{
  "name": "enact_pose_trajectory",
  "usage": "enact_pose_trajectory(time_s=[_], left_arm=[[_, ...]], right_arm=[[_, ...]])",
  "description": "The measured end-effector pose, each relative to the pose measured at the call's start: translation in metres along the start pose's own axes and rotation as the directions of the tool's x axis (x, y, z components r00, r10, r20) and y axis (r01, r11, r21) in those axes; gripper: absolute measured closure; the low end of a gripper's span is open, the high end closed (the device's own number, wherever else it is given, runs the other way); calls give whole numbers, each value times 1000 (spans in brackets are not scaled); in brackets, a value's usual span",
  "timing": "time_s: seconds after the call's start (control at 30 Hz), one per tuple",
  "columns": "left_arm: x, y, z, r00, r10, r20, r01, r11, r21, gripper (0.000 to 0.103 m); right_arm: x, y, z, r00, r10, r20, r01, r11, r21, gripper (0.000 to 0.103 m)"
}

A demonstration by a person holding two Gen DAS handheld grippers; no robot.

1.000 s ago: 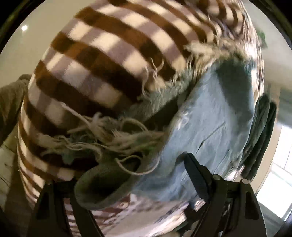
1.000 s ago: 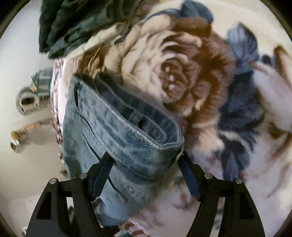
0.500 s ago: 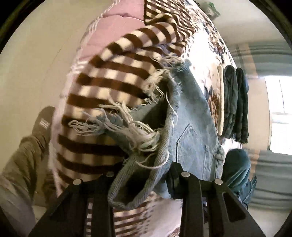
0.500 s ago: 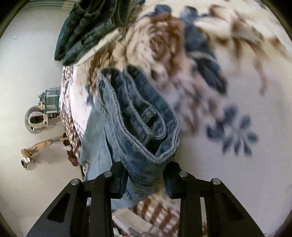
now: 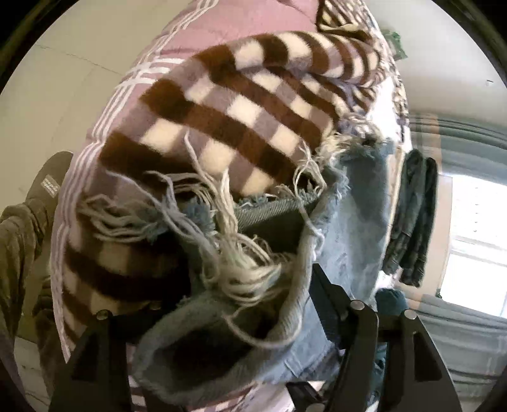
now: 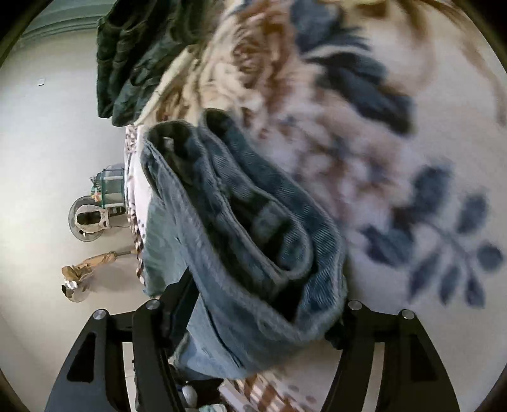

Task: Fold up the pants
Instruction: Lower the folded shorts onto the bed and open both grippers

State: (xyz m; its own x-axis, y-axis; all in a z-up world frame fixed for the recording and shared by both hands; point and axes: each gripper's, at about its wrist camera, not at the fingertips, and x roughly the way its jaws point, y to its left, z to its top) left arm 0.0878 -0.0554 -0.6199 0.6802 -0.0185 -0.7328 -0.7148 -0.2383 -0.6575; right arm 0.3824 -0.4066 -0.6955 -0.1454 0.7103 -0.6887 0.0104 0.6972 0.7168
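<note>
Light blue jeans [image 5: 358, 228] lie on a bed. In the left wrist view their frayed leg hems [image 5: 234, 263] with long white threads bunch between the fingers of my left gripper [image 5: 228, 320], whose jaws stand wide apart around the cloth. In the right wrist view the folded denim waistband [image 6: 259, 241] sits between the fingers of my right gripper [image 6: 263, 304], also spread wide. The fingertips are hidden by cloth in both views.
A brown-and-white checked blanket [image 5: 221, 120] lies over a pink bedspread [image 5: 221, 28]. A floral blanket [image 6: 396, 158] covers the bed. Dark folded pants [image 6: 136, 54] are stacked at the far edge, also seen in the left view [image 5: 412, 215]. Floor clutter [image 6: 92, 218] lies left.
Both grippers closed on the jeans half a second ago and now stand wide open again. The views have shifted slightly and the cloth sits loose between the fingers.
</note>
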Motion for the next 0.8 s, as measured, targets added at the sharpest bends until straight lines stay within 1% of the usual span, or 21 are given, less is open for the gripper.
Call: enact_pose_trajectory(time_s=[0.03,0.07,0.1,0.13,0.17,0.2,0.23,0.3,0.37,0.47,0.5,0.57,0.6,0.63,0.67,0.8], left_arm=[[1,-2,1,1000,13,6,-13,1000,7,40],[5,-7,-1,999,26,20,-26,999,23,39],[6,-11,-2,999,35,30,-36,999,41,40],[6,-16,-4,998,55,42,-57,996,65,45],[5,-22,-6,996,67,57,-72,993,91,56],[2,-29,-7,995,78,67,-86,989,122,75],[-2,-31,-8,994,89,66,-98,985,145,77],[-11,-39,-10,994,83,73,-94,981,171,78],[-22,-57,-13,994,84,65,-96,973,209,78],[-42,-86,-14,996,83,40,-90,971,224,78],[-49,-93,-12,996,83,35,-88,969,231,78],[-66,-120,-8,997,73,15,-74,964,255,78],[-72,-131,-5,998,70,10,-70,962,263,79],[-80,-151,-2,998,59,-4,-56,958,281,79],[-86,-163,1,999,50,-12,-44,955,295,79],[-103,-232,16,999,5,-48,13,935,355,79]], right_arm=[[3,2,0,1000,-7,7,7,1000,6,35],[6,4,1,1000,-16,17,16,1000,14,40],[6,6,0,999,-37,21,36,999,11,54],[3,8,0,999,-44,24,44,999,17,61],[3,11,2,998,-50,25,49,998,25,63],[5,17,6,998,-61,24,61,998,26,67],[3,28,6,997,-71,27,70,997,15,69],[-5,48,7,994,-100,32,100,995,-9,71],[-16,65,7,993,-111,39,112,994,-13,72],[-40,98,4,992,-115,49,115,993,-1,74],[-50,111,4,994,-99,52,98,995,6,74],[-70,134,2,993,-98,70,97,995,6,74],[-79,150,4,994,-81,80,80,997,9,75],[-89,165,6,993,-74,96,73,997,18,75],[-103,173,8,992,-66,110,64,998,26,75],[-141,228,30,982,-18,186,11,999,35,75]])
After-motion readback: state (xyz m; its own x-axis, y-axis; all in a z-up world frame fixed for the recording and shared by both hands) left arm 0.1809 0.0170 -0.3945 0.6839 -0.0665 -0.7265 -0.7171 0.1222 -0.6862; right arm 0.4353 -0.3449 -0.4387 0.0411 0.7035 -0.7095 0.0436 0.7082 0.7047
